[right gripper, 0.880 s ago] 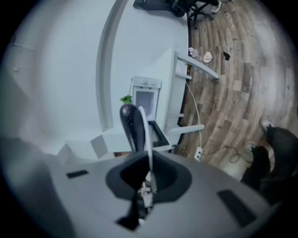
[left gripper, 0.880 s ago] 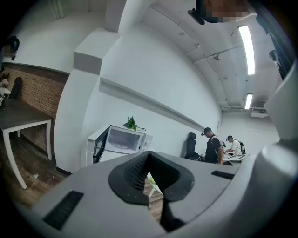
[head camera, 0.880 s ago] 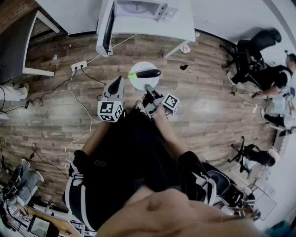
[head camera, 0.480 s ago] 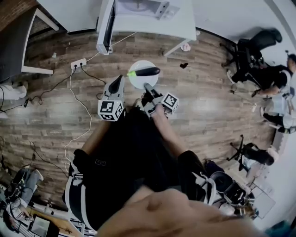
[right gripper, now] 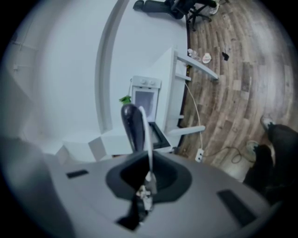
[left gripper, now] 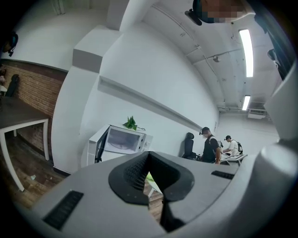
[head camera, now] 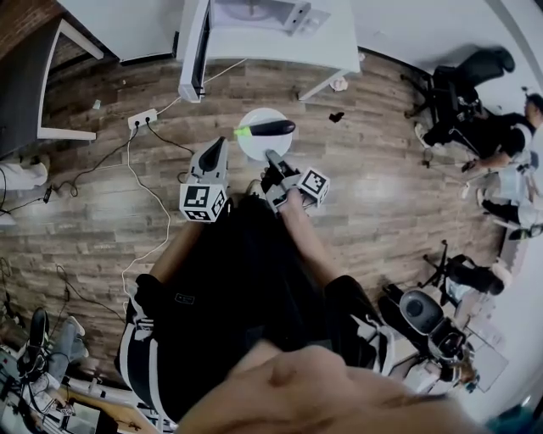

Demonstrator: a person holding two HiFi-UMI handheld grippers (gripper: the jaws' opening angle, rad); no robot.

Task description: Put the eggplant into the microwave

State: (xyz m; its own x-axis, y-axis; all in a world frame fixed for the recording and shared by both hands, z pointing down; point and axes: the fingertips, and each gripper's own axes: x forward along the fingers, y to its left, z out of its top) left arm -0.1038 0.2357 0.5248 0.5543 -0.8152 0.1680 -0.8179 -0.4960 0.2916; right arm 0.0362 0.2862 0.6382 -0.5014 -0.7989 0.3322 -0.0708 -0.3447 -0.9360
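My right gripper (head camera: 273,158) sits just below the middle of the head view, its fingers pinched on the near rim of the white plate (head camera: 253,149). In my right gripper view that rim runs up from the jaws as a thin white line, so the grip is nearly closed, simply because the plate is thin. The eggplant (head camera: 273,129) lies across the plate's far half, green stem to the left and dark body to the right. I am carrying it on the plate rather than grabbing it, I'd say because a smooth round thing would slip from these pads. My left gripper (head camera: 215,146) hangs just left of the plate without touching it, fingers pressed together with nothing between them. It looks free to steady the plate. The microwave (head camera: 254,13) stands at the top of the frame on a white table (head camera: 339,47), well apart from the plate, with its door (head camera: 193,51) swung open. The eggplant is not yet in, and I must keep the plate level.
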